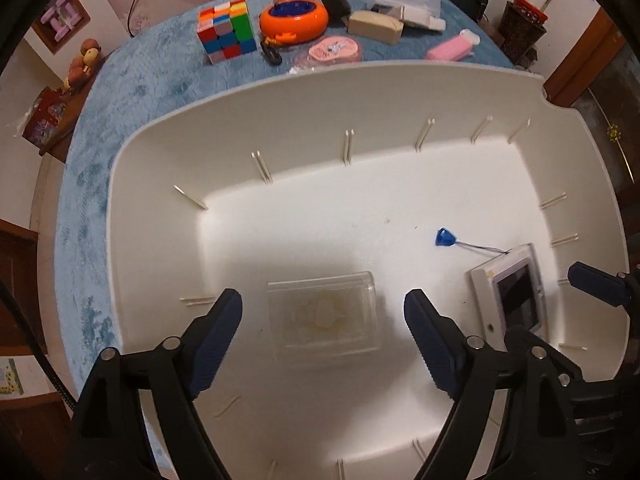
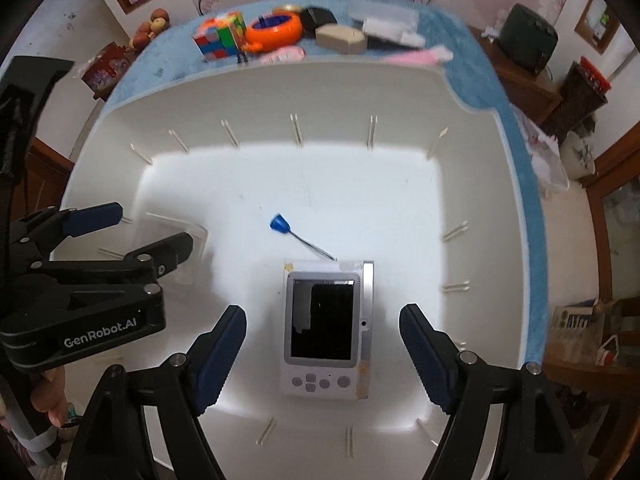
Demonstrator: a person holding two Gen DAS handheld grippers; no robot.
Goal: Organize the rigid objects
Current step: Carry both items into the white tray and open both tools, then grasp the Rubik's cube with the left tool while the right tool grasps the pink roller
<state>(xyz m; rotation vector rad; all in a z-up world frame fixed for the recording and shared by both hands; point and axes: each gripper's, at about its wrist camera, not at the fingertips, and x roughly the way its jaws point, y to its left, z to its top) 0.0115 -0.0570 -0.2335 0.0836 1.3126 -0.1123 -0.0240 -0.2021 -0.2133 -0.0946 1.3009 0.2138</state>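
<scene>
Grippers, left (image 1: 323, 340) and right (image 2: 322, 354), stand open above a clear box (image 1: 323, 316) and handheld device (image 2: 326, 330) in the white bin (image 2: 472, 128); lifting straight up should avoid nudging either.

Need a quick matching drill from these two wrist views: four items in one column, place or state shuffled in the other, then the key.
Items
1. clear box
2. handheld device
3. blue pin
4. cube

Places or states
A. outside the bin, on the blue cloth
B. bin floor, between the open left gripper fingers
C. bin floor, screen up, between the open right gripper fingers
D. bin floor, its shaft reaching to the device's top edge

Pairs: 1-B, 2-C, 3-D, 4-A
</scene>
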